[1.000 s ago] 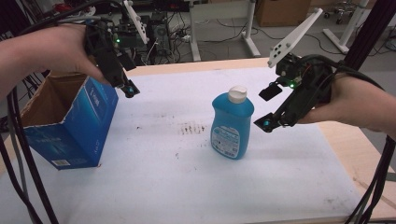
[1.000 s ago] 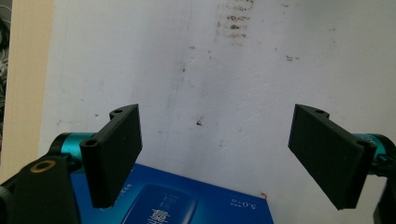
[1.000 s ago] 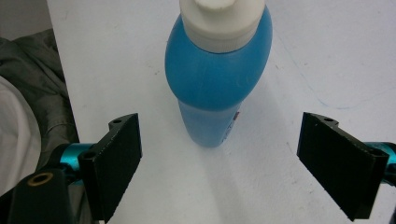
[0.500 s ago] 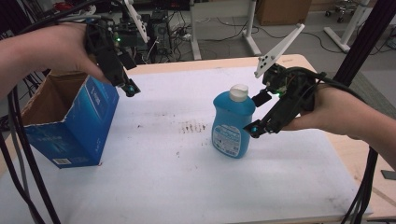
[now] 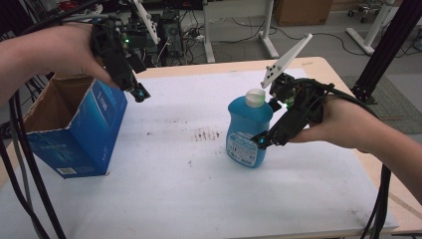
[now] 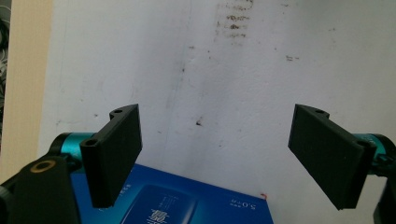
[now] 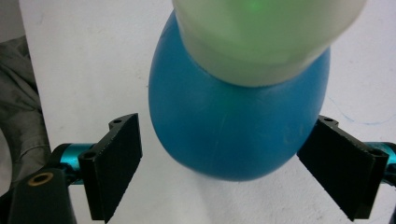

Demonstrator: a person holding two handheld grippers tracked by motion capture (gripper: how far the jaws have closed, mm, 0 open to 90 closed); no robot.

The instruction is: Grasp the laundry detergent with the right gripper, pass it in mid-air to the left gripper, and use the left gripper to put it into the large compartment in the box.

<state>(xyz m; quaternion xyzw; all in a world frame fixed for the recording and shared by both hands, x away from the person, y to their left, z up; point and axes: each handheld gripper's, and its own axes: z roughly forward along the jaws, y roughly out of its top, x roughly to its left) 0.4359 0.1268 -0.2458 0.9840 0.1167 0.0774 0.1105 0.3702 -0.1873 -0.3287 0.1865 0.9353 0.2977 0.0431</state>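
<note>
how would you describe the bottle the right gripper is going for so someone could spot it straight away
On the white sheet that covers the wooden table, look right of the middle, well clear of the open blue cardboard box at the left edge. The bottle stands upright there, with the open right gripper straddling it. It is the rounded blue plastic one with a pale cap and a printed label low on its front.

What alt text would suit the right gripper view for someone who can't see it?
A blue bottle with a pale cap stands between the open black jaws of the right gripper, seen from above on a white table cover.
</note>
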